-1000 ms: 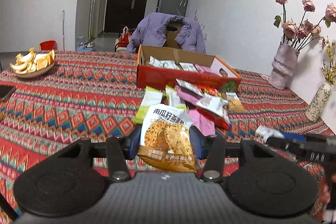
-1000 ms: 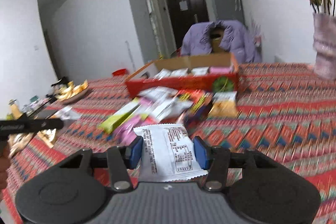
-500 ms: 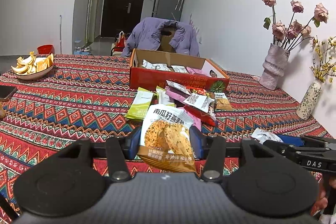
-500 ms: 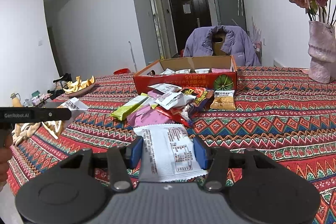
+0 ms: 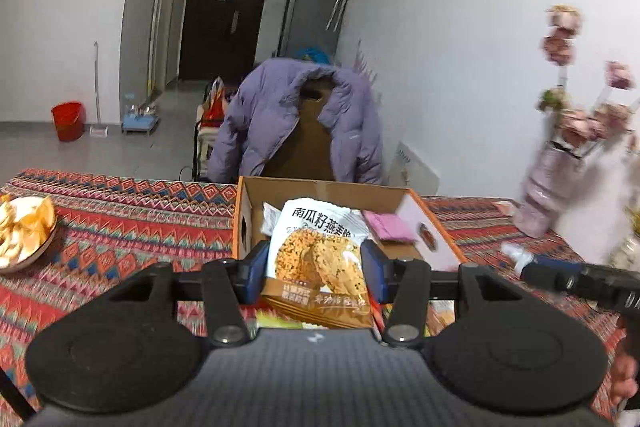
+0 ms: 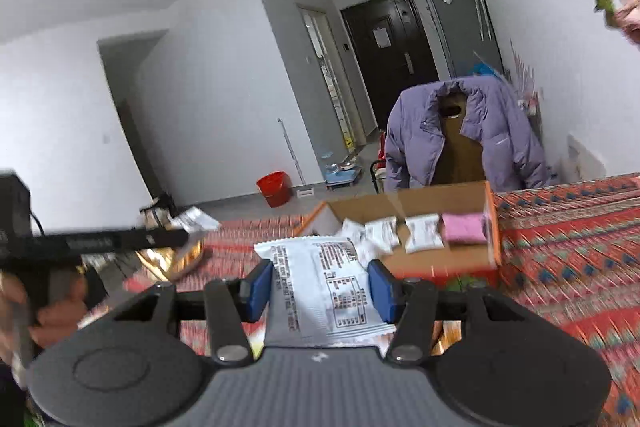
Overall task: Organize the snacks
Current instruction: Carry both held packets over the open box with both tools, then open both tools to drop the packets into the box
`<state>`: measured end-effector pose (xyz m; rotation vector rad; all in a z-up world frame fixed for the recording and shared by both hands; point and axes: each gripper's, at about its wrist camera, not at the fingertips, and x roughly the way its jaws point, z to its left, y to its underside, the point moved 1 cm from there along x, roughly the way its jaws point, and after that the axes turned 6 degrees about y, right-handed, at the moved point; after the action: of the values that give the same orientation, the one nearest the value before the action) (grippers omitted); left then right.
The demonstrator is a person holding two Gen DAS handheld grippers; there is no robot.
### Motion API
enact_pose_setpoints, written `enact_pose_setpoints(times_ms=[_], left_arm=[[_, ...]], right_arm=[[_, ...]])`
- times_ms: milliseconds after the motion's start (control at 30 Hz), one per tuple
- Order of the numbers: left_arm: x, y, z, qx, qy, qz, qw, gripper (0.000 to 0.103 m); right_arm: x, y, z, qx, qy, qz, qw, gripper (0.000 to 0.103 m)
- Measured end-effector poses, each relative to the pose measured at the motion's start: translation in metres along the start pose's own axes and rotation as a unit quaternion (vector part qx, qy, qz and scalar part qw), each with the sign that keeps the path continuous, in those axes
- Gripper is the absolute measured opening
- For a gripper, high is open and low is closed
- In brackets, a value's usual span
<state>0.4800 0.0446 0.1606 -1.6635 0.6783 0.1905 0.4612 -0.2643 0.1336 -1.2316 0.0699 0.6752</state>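
My left gripper (image 5: pixel 316 267) is shut on a white and orange oat cracker packet (image 5: pixel 318 259), held above the near edge of the open cardboard box (image 5: pixel 320 193). My right gripper (image 6: pixel 318 289) is shut on a white snack packet (image 6: pixel 324 287) with its printed back up, just short of the same box (image 6: pixel 440 259). The box holds white packets (image 6: pixel 422 233) and a pink packet (image 6: pixel 464 227). The right gripper also shows at the right of the left wrist view (image 5: pixel 580 279), and the left gripper at the left of the right wrist view (image 6: pixel 120 239).
A bowl of orange peel (image 5: pixel 24 231) sits on the patterned tablecloth (image 5: pixel 120 227) at the left. A pink vase of dried roses (image 5: pixel 548 187) stands at the right. A chair with a purple jacket (image 5: pixel 296 123) is behind the box. Loose snacks lie below the grippers, mostly hidden.
Both grippers have risen and moved forward over the pile toward the box, each still holding its packet. The box is now much closer and seen from above.
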Motion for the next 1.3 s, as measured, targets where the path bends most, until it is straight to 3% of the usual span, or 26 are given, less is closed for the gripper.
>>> enact_pose_setpoints(times_ms=[100,200,300,400,533,633,667,700,733,767,1100,1300], left_arm=[[0.055,-0.023,0.017,-0.015,-0.022,0.019,0.9995,0.05],[0.119,-0.033,0.037,-0.037,-0.05,0.042,0.9972,0.05],[0.172,-0.032,0.056,-0.061,-0.065,0.076,0.9931,0.05],[0.206,-0.028,0.067,-0.064,-0.069,0.086,0.9919,0.05],[0.233,-0.021,0.068,-0.039,-0.07,0.098,0.9919,0.05],[0.244,-0.014,0.068,-0.022,-0.066,0.103,0.9922,0.056],[0.246,-0.013,0.066,-0.02,-0.059,0.103,0.9927,0.062],[0.248,-0.013,0.066,-0.019,-0.054,0.103,0.9929,0.071],[0.246,-0.012,0.066,-0.02,-0.05,0.1,0.9936,0.073],[0.244,-0.011,0.065,-0.018,-0.046,0.095,0.9942,0.073],[0.205,-0.026,0.046,0.016,-0.052,0.08,0.9953,0.076],[0.161,-0.027,0.034,0.041,-0.055,0.072,0.995,0.082]], right_arm=[[0.065,-0.037,-0.018,0.042,0.007,0.028,0.999,0.051],[0.135,-0.047,-0.035,0.08,0.033,0.063,0.994,0.051],[0.195,-0.038,-0.043,0.087,0.071,0.096,0.989,0.051],[0.242,-0.025,-0.046,0.074,0.098,0.123,0.985,0.051],[0.271,-0.005,-0.046,0.072,0.107,0.145,0.981,0.051],[0.28,0.001,-0.041,0.058,0.105,0.149,0.982,0.054],[0.281,0.002,-0.039,0.055,0.108,0.15,0.981,0.055],[0.283,0.003,-0.038,0.051,0.108,0.154,0.981,0.065],[0.284,0.004,-0.037,0.047,0.106,0.16,0.98,0.08],[0.283,0.004,-0.036,0.046,0.106,0.16,0.98,0.087],[0.25,-0.022,-0.04,0.027,0.131,0.14,0.981,0.089],[0.2,-0.042,-0.05,0.01,0.155,0.137,0.978,0.09]])
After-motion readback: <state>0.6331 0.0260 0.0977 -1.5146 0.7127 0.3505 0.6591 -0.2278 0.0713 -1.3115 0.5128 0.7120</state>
